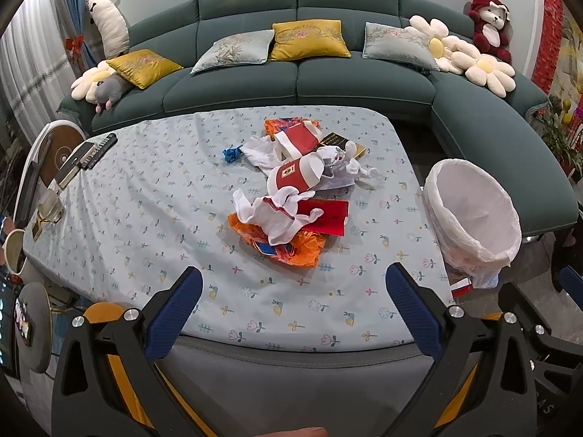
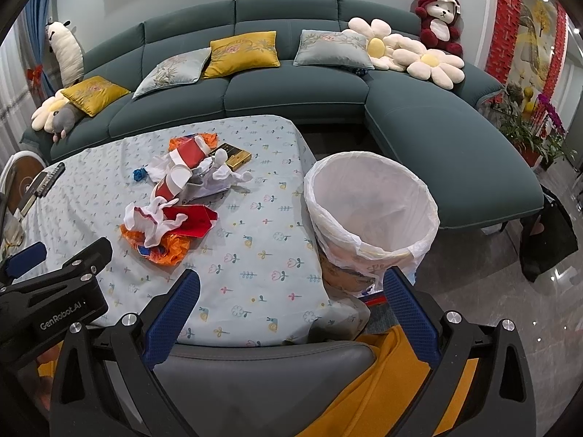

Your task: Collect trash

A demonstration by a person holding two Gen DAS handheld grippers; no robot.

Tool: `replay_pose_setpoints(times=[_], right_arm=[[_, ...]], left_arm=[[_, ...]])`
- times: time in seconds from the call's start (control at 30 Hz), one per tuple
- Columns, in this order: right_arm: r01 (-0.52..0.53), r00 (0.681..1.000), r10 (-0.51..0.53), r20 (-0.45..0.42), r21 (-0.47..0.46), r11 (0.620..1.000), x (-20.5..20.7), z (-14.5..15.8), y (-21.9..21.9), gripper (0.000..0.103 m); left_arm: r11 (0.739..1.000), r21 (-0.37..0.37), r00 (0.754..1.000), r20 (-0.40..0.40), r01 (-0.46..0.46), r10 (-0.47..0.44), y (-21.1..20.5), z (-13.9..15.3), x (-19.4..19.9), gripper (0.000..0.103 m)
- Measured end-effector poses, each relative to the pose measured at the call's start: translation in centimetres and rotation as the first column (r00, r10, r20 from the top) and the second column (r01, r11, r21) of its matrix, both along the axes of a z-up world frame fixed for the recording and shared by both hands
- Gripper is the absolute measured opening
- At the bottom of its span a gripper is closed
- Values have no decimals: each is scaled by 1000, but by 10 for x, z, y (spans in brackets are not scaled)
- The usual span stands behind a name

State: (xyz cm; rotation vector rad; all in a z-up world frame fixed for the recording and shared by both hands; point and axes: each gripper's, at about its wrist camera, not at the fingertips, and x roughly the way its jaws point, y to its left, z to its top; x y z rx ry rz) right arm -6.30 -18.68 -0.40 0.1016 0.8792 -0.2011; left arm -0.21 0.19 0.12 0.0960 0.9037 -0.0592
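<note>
- Behind the table runs a teal sectional sofa with yellow and grey cushions, flower pillows and a red plush bear.
- Floral cloth covers the table in front of me.
- Trash sits heaped mid-table: a red paper cup on its side, crumpled white tissue, an orange plastic bag, a red envelope, a small blue scrap.
- A bin lined with a white bag stands just beside the table's right edge.
- My left gripper hangs over the near edge, fingers wide apart, holding nothing.
- My right gripper is also spread wide and empty, between table and bin.
</note>
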Motion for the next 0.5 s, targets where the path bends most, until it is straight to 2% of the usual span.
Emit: replay_pose_setpoints(times=[0.17, 0.3, 0.5], right_arm=[[2, 1000, -2, -1, 0, 1000, -2, -1, 0, 96], [0, 1000, 0, -3, 0, 1000, -1, -3, 1, 96], [1, 1000, -1, -2, 1, 1000, -1, -4, 1, 96]], left_arm=[[1000, -5, 1000, -9, 3, -3, -1, -2, -1, 96], [999, 31, 1000, -10, 26, -26, -6, -2, -2, 96], [1000, 9, 1000, -23, 9, -9, -7, -1, -2, 96]])
